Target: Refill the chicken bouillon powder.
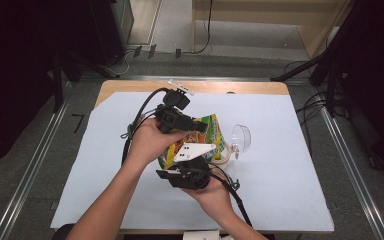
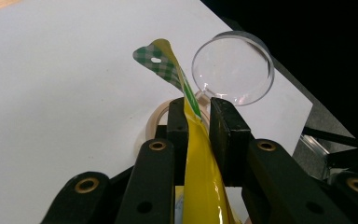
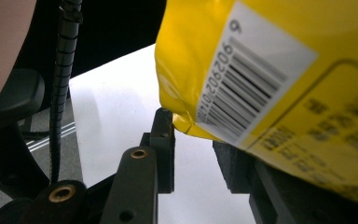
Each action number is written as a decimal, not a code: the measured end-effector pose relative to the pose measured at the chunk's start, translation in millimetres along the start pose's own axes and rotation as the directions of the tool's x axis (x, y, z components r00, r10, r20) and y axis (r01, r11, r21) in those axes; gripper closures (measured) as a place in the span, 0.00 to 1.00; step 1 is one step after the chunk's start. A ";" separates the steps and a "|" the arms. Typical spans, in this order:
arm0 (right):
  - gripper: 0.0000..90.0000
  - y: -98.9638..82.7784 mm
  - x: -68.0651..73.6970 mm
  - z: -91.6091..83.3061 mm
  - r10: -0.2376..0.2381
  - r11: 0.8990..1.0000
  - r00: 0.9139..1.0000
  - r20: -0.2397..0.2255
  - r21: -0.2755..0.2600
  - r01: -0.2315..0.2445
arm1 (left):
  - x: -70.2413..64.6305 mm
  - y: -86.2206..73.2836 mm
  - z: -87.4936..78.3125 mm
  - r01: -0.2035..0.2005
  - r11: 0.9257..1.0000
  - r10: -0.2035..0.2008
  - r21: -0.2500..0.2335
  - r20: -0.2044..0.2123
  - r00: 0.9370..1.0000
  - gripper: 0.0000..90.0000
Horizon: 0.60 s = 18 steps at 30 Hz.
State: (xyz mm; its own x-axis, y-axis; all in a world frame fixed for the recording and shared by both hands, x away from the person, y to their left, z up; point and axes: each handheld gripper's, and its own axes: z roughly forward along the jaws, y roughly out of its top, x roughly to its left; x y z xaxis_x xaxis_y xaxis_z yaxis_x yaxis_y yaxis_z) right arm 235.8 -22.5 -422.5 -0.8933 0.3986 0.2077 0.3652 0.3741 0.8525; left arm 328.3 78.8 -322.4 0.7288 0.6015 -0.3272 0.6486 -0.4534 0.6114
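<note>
The yellow snack bag (image 1: 207,137) is hanging in the air above the white bench (image 1: 280,170), between the two tools. The left tool (image 2: 198,122) is pinching the flat top strip of the bag (image 2: 200,186), with its jaws nearly together. The right tool (image 3: 193,154) is standing a bit open around the bottom corner (image 3: 186,122), and the bag is touching one side; I cannot tell if it is squeezing. A clear plastic cup (image 1: 241,137) is lying just beside the bag. The bag is looking light, soft, crinkly and slippery. Its flat sealed edges are looking like the best places for grabbing.
</note>
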 end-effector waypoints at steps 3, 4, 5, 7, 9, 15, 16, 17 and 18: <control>0.79 -0.1 -0.2 0.1 -0.003 1.000 1.000 0.001 0.000 0.003 | -0.2 -0.2 0.4 -0.005 1.000 0.005 -0.004 -0.006 1.000 0.88; 0.79 0.0 -0.2 0.1 -0.004 1.000 1.000 0.002 0.001 0.004 | -0.3 -0.3 0.5 -0.005 1.000 0.005 -0.004 -0.008 1.000 0.88; 0.80 -0.1 -0.3 0.1 -0.004 1.000 1.000 0.002 0.000 0.004 | -0.4 -0.3 0.5 -0.004 1.000 0.004 -0.005 -0.009 1.000 0.88; 0.80 -0.2 -0.4 0.0 -0.007 1.000 1.000 0.002 0.000 0.007 | -0.6 -0.4 0.7 -0.003 1.000 0.003 -0.005 -0.012 1.000 0.88; 0.80 -0.4 -0.5 0.1 -0.010 1.000 1.000 0.003 0.001 0.010 | -0.7 -0.5 0.7 -0.004 1.000 0.004 -0.003 -0.014 1.000 0.88; 0.80 -0.8 -0.5 0.3 -0.012 1.000 1.000 0.003 -0.001 0.012 | -0.4 -0.3 0.7 -0.002 1.000 0.002 0.005 -0.013 1.000 0.88; 0.80 -0.8 -0.4 0.3 -0.012 1.000 1.000 0.003 -0.001 0.012 | -0.4 -0.3 0.8 -0.001 1.000 0.001 0.006 -0.012 1.000 0.88; 0.80 -0.8 -0.4 0.3 -0.012 1.000 1.000 0.003 -0.001 0.012 | 0.0 -0.2 0.7 -0.001 1.000 0.001 0.008 -0.008 1.000 0.88; 0.80 -0.8 -0.4 0.4 -0.012 1.000 1.000 0.004 -0.001 0.012 | 0.0 -0.1 0.7 0.000 1.000 0.000 0.008 -0.009 1.000 0.88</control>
State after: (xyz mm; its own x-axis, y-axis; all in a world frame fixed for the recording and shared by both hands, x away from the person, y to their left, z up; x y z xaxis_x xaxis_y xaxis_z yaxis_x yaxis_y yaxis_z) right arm 236.0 -22.6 -423.5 -0.8965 0.3976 0.1954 0.3540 0.3779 0.8555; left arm 328.4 78.4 -323.0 0.7269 0.6075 -0.3203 0.6502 -0.4586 0.6057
